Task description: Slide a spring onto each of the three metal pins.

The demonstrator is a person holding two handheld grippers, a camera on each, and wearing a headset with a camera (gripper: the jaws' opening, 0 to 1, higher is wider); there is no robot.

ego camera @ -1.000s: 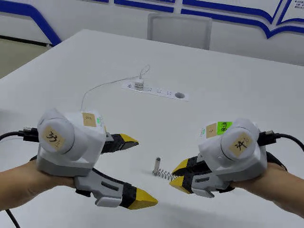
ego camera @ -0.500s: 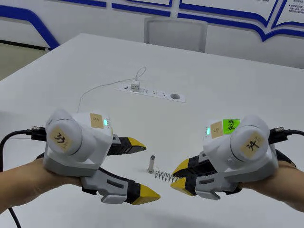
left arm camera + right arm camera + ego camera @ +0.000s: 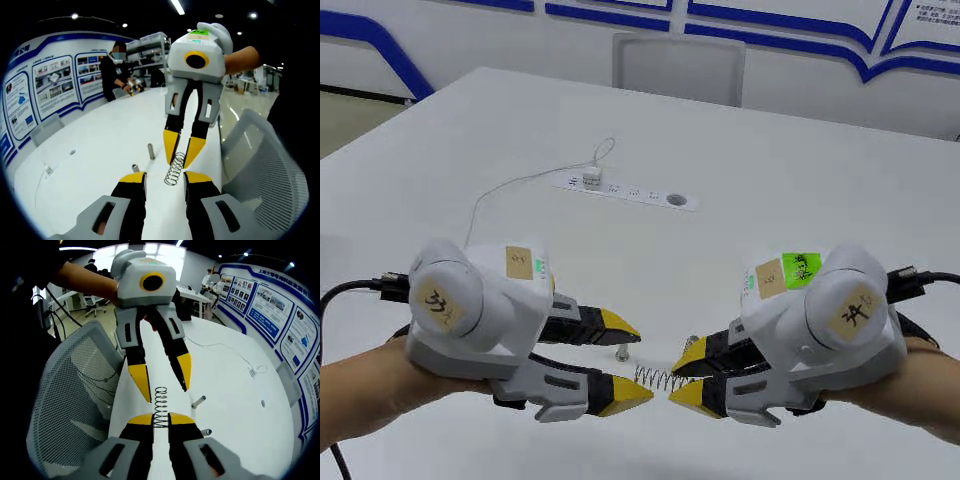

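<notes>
Mid-bench [image 3: 770,200], R hand-held gripper [image 3: 682,377] (sticker "34") pinches spring [image 3: 658,378] by one end; L hand-held gripper [image 3: 640,364] ("33") wide, jaws flanking free end. Pin [image 3: 622,352] just behind.

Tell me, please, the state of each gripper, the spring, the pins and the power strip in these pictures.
left gripper: open, fingers either side of the spring's free end
right gripper: shut on the spring's other end
spring: held level, on no pin
metal pin: upright, bare
second metal pin: bare
power strip: one charger plugged in
</notes>
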